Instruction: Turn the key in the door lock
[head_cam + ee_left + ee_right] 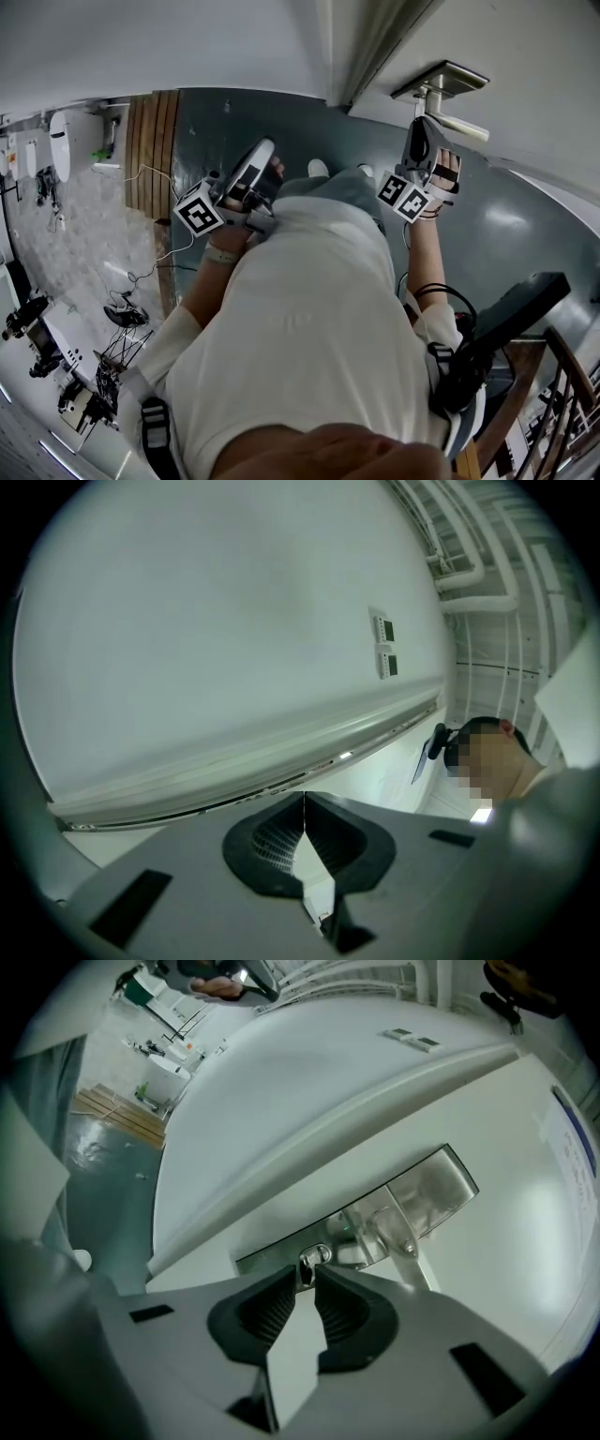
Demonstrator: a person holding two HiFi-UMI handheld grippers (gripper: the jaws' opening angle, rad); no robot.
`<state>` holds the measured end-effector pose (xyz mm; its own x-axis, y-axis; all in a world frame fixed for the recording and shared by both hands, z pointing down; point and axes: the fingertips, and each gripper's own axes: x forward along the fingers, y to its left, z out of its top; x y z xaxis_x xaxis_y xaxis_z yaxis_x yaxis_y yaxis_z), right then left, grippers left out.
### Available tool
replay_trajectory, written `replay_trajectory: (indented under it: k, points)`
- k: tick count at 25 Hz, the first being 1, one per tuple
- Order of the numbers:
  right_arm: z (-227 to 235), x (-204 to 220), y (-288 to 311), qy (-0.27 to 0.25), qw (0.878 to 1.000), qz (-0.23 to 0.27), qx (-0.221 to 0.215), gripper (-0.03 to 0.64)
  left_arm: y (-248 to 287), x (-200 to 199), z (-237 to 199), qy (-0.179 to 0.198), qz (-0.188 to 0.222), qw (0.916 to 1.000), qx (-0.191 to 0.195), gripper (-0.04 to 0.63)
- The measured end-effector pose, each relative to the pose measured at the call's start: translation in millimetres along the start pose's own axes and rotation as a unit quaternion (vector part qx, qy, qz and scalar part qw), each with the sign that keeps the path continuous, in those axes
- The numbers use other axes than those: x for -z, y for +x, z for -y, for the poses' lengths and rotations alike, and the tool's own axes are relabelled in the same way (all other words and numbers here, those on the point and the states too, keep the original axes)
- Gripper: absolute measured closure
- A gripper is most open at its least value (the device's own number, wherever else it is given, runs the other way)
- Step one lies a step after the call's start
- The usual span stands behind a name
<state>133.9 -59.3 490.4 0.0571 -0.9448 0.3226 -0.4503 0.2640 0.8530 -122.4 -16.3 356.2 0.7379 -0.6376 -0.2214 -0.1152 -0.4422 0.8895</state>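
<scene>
Brushed metal is showing at the top right of the head view, where the lock plate (441,82) and door handle (457,125) are sitting on the white door (525,75). The right gripper (422,141) is reaching up to that hardware, its tips just under the handle. The left gripper (258,161) is hanging well apart, low in front of the person's white shirt (309,347), so the right hand is plainly the nearer one.

In the left gripper view, the jaws are lying pressed together with nothing between them, pointing at a bare white wall (216,621), away from the lock.

In the right gripper view, the jaws are pinching the key (307,1266) at their very tips, one pad on each side of its head. The key is sitting straight ahead of the tips, in the plate, with the handle just beyond and to the right. Its shaft is probably running on into the door along the gripper's own line, so the turn is likely calling for a roll of the right wrist about that axis, not a sideways push.
</scene>
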Motion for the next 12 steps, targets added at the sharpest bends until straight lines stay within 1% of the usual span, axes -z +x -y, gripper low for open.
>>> replay_trajectory:
  k: [3,7,10,12]
  points:
    - [3,-4,4,-0.005,1.000,0.007,0.008,0.574,-1,-1,1,0.000,0.005,1.0000,0.004,0.586]
    - [3,-6,11,-0.001,1.000,0.007,0.015,0.574,-3,0,-1,-0.001,0.004,1.0000,-0.003,0.586]
    - [6,-7,13,0.021,0.999,0.009,0.025,0.574,-2,-2,-1,-0.003,0.006,1.0000,-0.002,0.586]
    - [8,-8,12,0.046,0.998,0.012,0.028,0.574,-2,-3,-1,-0.002,0.008,1.0000,0.002,0.586]
